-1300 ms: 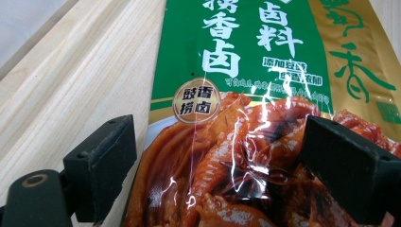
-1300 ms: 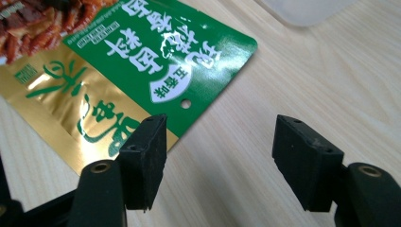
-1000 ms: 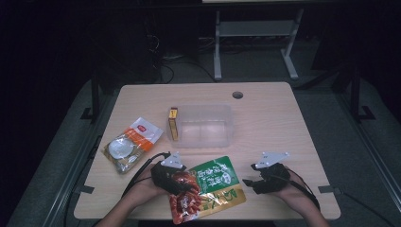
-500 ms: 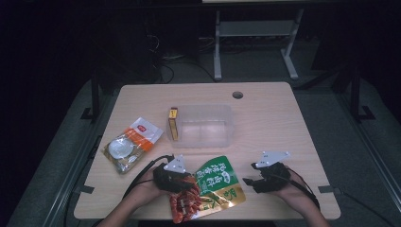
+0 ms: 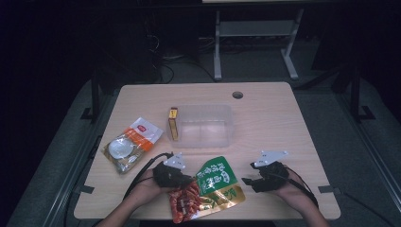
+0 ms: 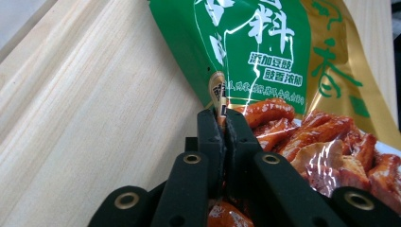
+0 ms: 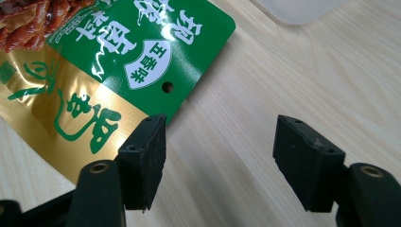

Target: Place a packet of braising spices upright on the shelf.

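My left gripper point(image 6: 222, 124) just closing, now clenched on snack pouch point(image 5: 210, 189) edge; pouch flat at table point(image 5: 283, 123) near edge. My right gripper point(image 7: 220, 156) at pouch's 3 o'clock, jaws apart, nothing between. Pouch light, floppy, slick foil; pinch rim seam. Clear tub point(image 5: 204, 125) at 12 o'clock looks empty.

The snack pouch point(image 5: 210, 189) lies before the tub point(image 5: 204, 126), between both tongs.
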`<state>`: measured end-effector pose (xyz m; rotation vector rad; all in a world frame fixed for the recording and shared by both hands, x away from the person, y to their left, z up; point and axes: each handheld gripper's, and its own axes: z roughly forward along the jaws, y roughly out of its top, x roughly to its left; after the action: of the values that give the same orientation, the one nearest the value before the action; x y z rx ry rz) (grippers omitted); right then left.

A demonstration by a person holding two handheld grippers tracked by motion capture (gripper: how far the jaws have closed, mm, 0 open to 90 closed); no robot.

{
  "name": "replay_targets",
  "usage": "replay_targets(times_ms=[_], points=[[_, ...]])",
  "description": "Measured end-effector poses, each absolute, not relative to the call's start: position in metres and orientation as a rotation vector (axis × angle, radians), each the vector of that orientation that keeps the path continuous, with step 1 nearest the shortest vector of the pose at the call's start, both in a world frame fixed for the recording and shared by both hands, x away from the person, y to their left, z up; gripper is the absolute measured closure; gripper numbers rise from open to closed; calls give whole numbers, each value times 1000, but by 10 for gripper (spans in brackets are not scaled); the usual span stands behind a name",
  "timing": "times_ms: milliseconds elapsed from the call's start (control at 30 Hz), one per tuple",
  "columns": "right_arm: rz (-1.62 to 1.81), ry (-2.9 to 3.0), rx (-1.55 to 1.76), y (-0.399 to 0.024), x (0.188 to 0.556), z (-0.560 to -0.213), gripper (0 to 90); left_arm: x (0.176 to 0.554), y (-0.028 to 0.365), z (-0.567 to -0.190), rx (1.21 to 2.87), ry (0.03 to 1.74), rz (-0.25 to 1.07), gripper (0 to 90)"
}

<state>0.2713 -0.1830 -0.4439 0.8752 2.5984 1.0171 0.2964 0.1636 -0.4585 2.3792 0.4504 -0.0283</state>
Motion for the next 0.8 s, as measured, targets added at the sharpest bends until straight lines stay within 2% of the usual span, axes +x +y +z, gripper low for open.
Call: replay_targets(times_ms=[200, 567, 800], points=[[1045, 2628, 928, -184, 275, -441, 275, 297, 170, -452, 2344, 473, -56, 890], [1236, 2693, 879, -179, 275, -436, 150, 293, 196, -428, 2203, 502, -1, 893], [1342, 2713, 832, -163, 290, -428, 135, 287, 213, -411, 2112, 532, 53, 894]])
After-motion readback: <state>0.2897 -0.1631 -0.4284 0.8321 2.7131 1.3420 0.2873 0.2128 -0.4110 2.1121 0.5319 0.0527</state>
